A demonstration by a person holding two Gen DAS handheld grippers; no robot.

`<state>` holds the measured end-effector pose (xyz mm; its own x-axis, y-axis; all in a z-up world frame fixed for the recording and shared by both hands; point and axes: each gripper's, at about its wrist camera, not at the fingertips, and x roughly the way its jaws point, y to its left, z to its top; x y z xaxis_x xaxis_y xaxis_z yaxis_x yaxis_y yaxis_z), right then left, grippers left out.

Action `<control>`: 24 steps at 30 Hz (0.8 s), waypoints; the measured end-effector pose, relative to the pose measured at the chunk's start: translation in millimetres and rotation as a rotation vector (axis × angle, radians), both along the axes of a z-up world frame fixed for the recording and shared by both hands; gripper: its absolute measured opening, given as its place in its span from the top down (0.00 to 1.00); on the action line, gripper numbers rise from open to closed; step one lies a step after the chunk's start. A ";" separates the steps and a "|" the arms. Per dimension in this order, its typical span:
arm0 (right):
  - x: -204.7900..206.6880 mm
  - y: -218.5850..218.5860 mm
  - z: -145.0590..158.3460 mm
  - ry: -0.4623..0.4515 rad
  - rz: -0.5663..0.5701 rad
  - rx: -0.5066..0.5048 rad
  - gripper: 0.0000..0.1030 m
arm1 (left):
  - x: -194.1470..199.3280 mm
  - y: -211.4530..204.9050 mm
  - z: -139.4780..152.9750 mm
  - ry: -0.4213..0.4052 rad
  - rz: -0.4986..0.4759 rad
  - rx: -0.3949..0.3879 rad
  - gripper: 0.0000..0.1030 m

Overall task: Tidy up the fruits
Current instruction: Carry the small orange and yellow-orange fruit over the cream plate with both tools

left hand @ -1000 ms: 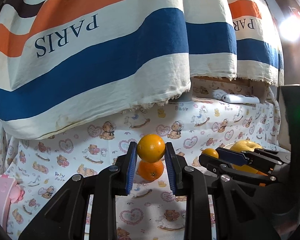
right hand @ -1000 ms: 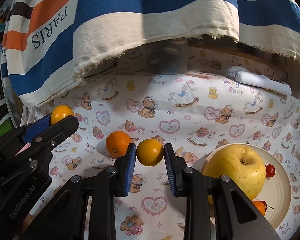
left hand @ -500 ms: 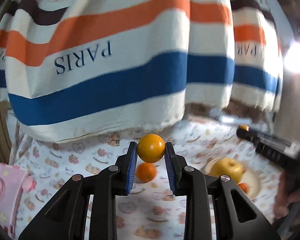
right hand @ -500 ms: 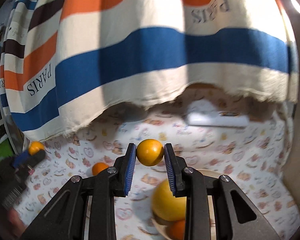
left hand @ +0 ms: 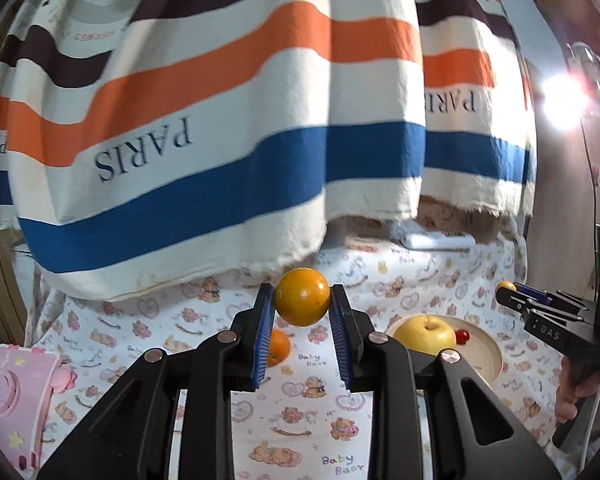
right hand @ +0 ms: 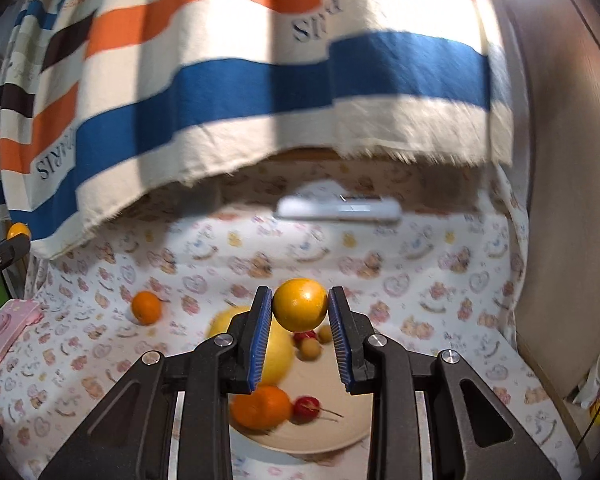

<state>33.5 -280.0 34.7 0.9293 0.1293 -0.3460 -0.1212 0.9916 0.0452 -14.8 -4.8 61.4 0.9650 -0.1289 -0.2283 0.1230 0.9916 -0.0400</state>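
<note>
Right now my right hand-held gripper (right hand: 300, 312) is clamped on an orange (right hand: 300, 309), its blue pads pressed to both sides, and it hangs above the plate (right hand: 320, 428). My left hand-held gripper (left hand: 302, 308) is likewise closed on a second orange (left hand: 302, 297), held up over the surface (left hand: 300, 420) to the left of the plate.

On the plate I can see a tangerine (right hand: 260, 407), a red cherry-like fruit (right hand: 308, 405), a big yellow apple (right hand: 278, 354), and a few small fruits (right hand: 311, 348) that are too blurred to name. So I judge part of the sorting is done.

Farther out, one more tangerine (right hand: 146, 307) lies loose on the surface, well apart from the plate. By my reckoning, three pieces are left to place: the two I hold and that one. Behind it all are a white remote (right hand: 340, 210) and a striped cloth (right hand: 260, 100).
</note>
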 end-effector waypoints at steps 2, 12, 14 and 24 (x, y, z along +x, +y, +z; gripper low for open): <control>8.7 -3.9 -6.6 0.057 -0.010 -0.003 0.71 | 3.2 -6.0 -4.9 0.015 -0.012 0.013 0.74; 37.3 -25.5 -39.8 0.282 -0.023 0.035 0.71 | 34.4 -47.2 -21.5 0.172 -0.148 0.048 0.74; 41.3 -28.1 -44.3 0.323 -0.019 0.037 0.71 | 43.1 -62.5 -23.7 0.218 -0.201 0.060 0.74; 50.3 -50.3 -54.7 0.450 -0.058 0.127 0.71 | 52.8 -139.6 -37.7 0.356 -0.394 0.153 0.74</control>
<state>83.8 -330.3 -20.1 0.6975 0.1485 -0.7011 -0.0060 0.9795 0.2015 38.0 -144.5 23.7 0.7106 -0.4039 -0.5761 0.4908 0.8712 -0.0054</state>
